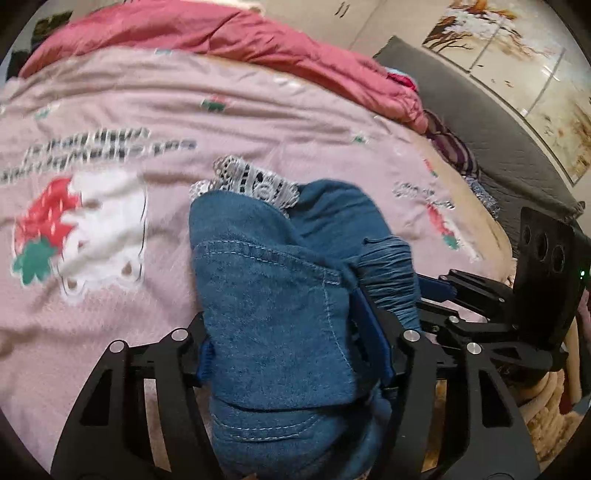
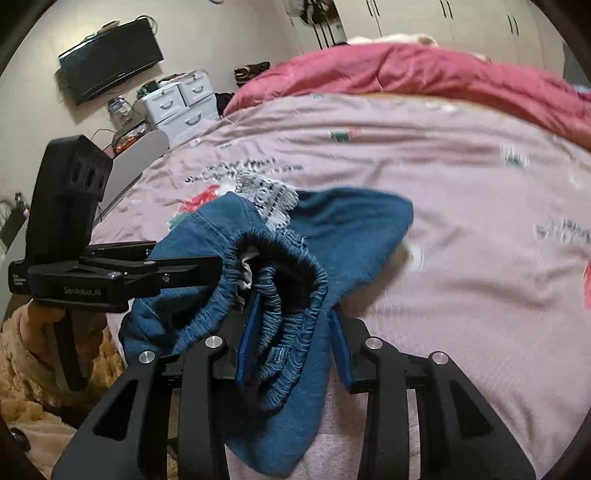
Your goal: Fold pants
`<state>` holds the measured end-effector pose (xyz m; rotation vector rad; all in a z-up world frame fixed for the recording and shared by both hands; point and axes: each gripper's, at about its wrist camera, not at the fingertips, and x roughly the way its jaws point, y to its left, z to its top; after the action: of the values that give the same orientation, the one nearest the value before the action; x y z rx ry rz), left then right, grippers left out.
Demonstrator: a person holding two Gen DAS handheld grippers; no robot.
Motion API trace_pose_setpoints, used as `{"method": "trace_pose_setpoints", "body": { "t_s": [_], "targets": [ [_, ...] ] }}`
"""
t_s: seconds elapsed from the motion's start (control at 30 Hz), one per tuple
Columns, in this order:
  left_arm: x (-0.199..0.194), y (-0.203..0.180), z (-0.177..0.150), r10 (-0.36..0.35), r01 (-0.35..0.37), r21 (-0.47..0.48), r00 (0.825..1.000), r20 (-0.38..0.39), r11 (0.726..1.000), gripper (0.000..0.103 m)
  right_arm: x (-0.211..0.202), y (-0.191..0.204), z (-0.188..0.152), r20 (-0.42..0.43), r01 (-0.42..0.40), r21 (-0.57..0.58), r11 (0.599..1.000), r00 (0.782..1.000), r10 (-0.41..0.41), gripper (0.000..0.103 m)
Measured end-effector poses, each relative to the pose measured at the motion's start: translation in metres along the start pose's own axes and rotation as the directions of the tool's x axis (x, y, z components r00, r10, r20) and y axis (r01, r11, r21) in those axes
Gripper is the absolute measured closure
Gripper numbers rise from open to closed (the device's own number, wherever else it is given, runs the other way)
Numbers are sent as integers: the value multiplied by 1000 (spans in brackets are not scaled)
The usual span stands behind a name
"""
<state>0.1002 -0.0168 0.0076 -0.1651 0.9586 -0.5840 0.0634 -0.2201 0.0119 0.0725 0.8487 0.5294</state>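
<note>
Blue denim pants with an elastic waistband and white lace trim hang bunched over a pink bedspread. My left gripper is shut on the denim beside the waistband. My right gripper is shut on the gathered waistband of the pants. Both hold the pants lifted close together; the right gripper shows at the right of the left wrist view, and the left gripper shows at the left of the right wrist view.
A rolled red quilt lies along the far side of the bed. A grey headboard is at right. White drawers and a wall television stand beyond the bed's left edge.
</note>
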Motion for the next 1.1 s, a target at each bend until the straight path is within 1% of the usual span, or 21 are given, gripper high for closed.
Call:
{"method": "trace_pose_setpoints", "body": {
  "t_s": [0.1,0.2,0.27,0.33,0.4,0.47,0.5,0.53,0.57,0.6,0.63,0.67,0.7,0.8,0.9,0.93,1.1],
  "targets": [
    [-7,-9,13,41,-43,52,998,43,998,48,-4,4,17,46,-16,-24,1000,999,17,70],
    [-7,-3,30,33,-36,39,997,66,999,48,-3,4,35,75,7,-48,999,997,-3,70],
    [-4,3,41,44,-47,37,996,83,998,48,1,1,49,96,11,-53,999,995,-6,70],
    [4,11,50,57,-60,27,995,80,998,48,14,-5,61,91,11,-43,999,996,-7,70],
    [19,21,55,70,-71,10,996,62,997,48,30,-11,68,71,25,-40,999,997,-22,70],
    [40,32,54,95,-95,-2,995,20,995,48,53,-22,68,19,50,-24,998,999,-49,70],
    [47,37,52,109,-109,-5,994,1,994,48,62,-25,67,-7,74,-22,997,997,-74,69],
    [55,42,49,133,-134,-10,991,-16,991,47,75,-30,63,-55,130,-33,991,990,-132,68],
    [59,47,46,139,-139,-21,990,-36,990,44,80,-34,59,-75,141,-24,990,987,-142,68],
    [61,50,45,131,-132,-33,990,-46,991,42,81,-38,56,-82,137,-3,991,987,-136,63],
    [62,54,43,129,-132,-46,990,-53,990,38,81,-45,53,-87,134,35,990,988,-130,59],
    [63,56,40,133,-136,-51,989,-57,989,37,81,-50,51,-90,139,57,989,987,-134,50],
    [63,57,39,135,-138,-49,989,-59,989,37,81,-54,50,-92,147,69,987,986,-140,45],
    [64,55,38,149,-151,-30,987,-56,988,35,82,-62,46,-104,167,109,980,982,-156,35],
    [65,52,39,152,-154,-29,987,-53,988,33,82,-63,43,-94,167,121,979,983,-156,33],
    [64,52,38,151,-153,-29,987,-53,988,31,81,-63,42,-89,168,122,978,983,-158,32],
    [55,49,33,152,-153,-27,987,-44,988,24,69,-57,39,-70,189,99,977,981,-183,30]
  ]
}}
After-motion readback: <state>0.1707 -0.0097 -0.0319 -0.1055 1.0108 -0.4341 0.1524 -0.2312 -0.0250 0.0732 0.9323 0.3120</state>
